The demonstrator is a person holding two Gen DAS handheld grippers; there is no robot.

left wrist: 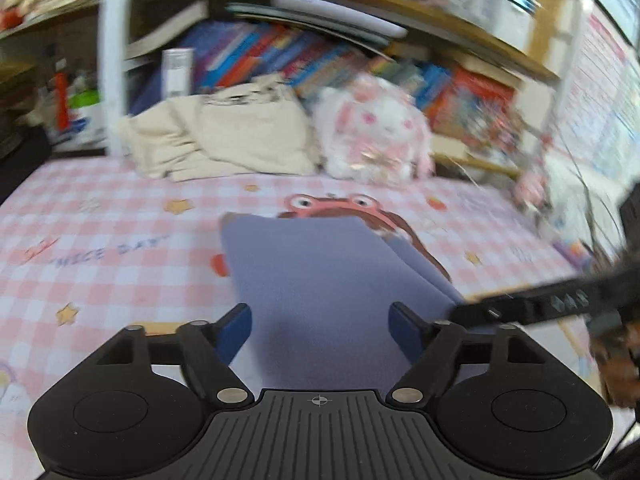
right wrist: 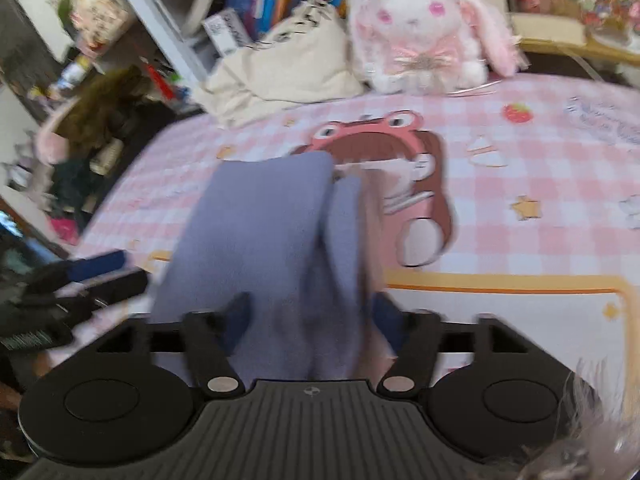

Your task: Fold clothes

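Both grippers, left gripper (left wrist: pixel 320 332) and right gripper (right wrist: pixel 310 320), spread around lavender garment (left wrist: pixel 320 272).

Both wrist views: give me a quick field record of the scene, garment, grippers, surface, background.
garment: blue-grey cloth, partly folded, lying on the bed
left gripper: open, fingers either side of the cloth
right gripper: fingers spread around a bunched fold; grip unclear from blur
surface: pink checked bedsheet with cartoon prints
background: cream clothes pile, white and pink plush rabbit, bookshelf
image quality: motion blur in both views
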